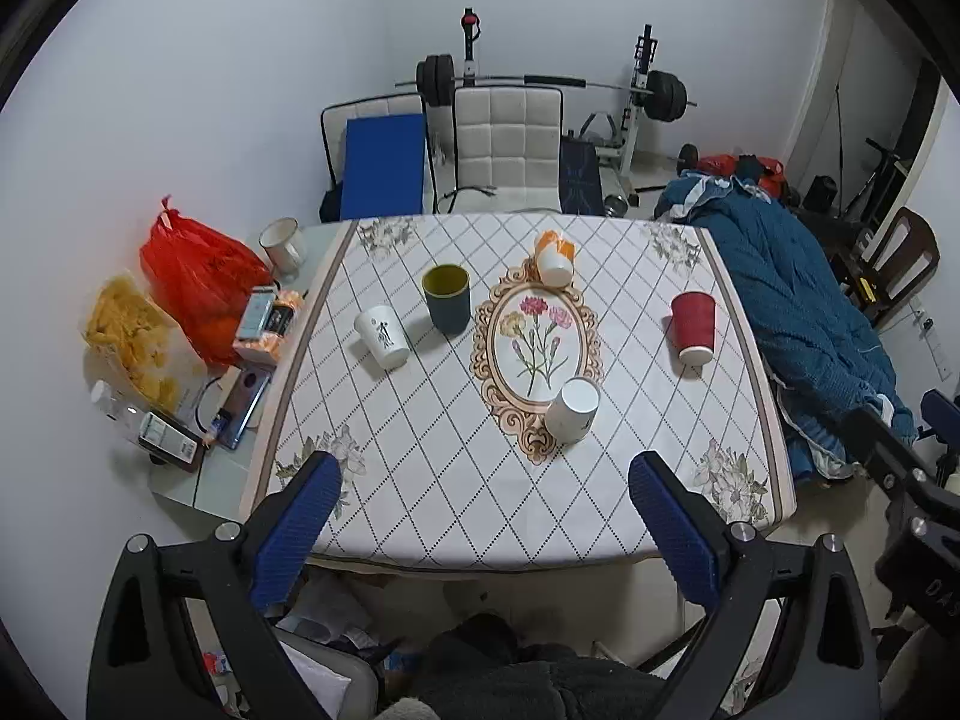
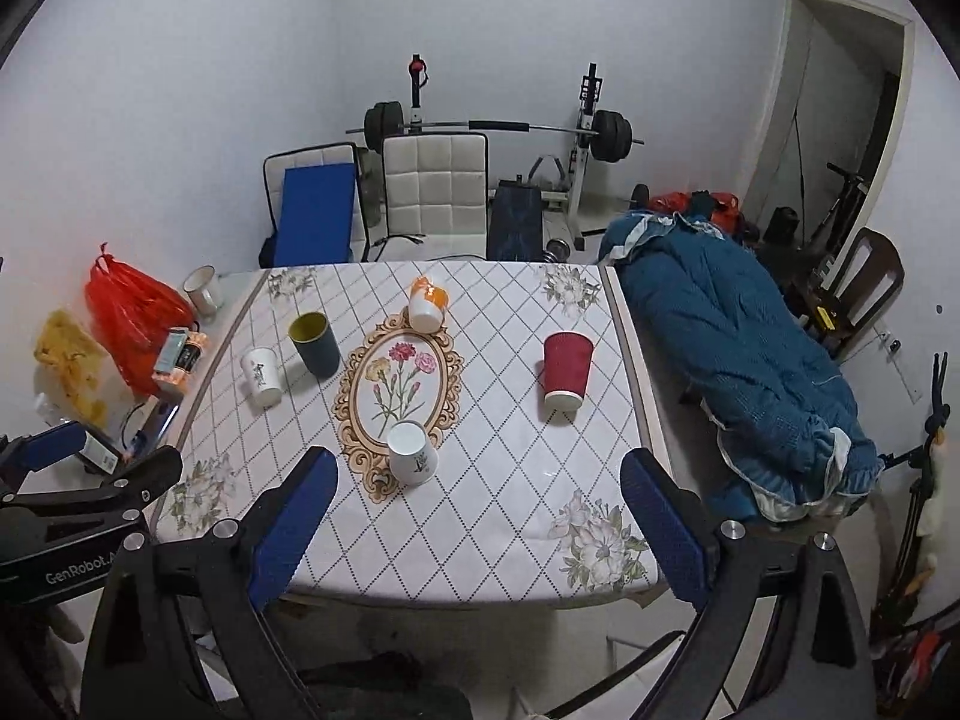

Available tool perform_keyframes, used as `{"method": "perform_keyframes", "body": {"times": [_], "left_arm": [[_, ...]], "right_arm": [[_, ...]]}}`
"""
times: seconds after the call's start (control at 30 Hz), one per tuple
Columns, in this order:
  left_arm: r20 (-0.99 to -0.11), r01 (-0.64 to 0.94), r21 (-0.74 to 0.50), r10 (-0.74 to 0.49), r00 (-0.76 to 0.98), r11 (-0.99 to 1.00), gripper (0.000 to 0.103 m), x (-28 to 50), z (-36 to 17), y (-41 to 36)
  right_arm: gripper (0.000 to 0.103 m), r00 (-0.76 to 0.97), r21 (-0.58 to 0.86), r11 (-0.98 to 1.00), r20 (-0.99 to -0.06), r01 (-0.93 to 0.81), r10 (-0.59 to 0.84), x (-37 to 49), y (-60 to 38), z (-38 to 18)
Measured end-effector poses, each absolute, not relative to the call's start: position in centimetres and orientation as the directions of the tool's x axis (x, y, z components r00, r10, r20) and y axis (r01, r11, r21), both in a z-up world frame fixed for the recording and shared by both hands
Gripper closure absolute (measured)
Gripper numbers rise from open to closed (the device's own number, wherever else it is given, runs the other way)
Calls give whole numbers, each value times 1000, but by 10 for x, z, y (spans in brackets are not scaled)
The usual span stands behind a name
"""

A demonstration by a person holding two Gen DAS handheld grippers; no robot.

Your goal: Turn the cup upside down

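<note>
Several cups stand on the patterned tablecloth (image 1: 420,480). A dark cup with a yellow inside (image 1: 446,298) (image 2: 314,342) stands mouth up. A white printed cup (image 1: 382,336) (image 2: 262,375), a red ribbed cup (image 1: 693,327) (image 2: 566,371), a white cup (image 1: 572,410) (image 2: 410,452) near the front and an orange-and-white cup (image 1: 554,258) (image 2: 428,303) at the back stand mouth down. My left gripper (image 1: 486,468) and my right gripper (image 2: 480,462) are both open and empty, held back over the table's near edge.
A red plastic bag (image 1: 198,276), a bag of yellow snacks (image 1: 135,336), small boxes, a phone and a grey mug (image 1: 283,243) crowd the table's left side. White chairs (image 1: 507,150) and a barbell rack stand behind. A blue quilt (image 1: 798,306) lies to the right.
</note>
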State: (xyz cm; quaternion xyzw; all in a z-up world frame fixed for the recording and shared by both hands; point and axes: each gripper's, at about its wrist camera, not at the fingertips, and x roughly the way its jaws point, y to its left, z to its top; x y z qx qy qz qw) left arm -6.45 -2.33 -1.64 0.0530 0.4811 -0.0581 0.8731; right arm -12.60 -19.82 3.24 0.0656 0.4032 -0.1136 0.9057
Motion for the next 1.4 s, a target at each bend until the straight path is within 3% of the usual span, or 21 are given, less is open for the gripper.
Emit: {"method": "perform_keyframes", "body": {"times": [1.4], "left_arm": [[-802, 121, 73, -14, 597, 990, 1, -85, 14, -28]], "right_arm": [[4, 656, 65, 964, -745, 258, -125, -126, -205, 58]]}}
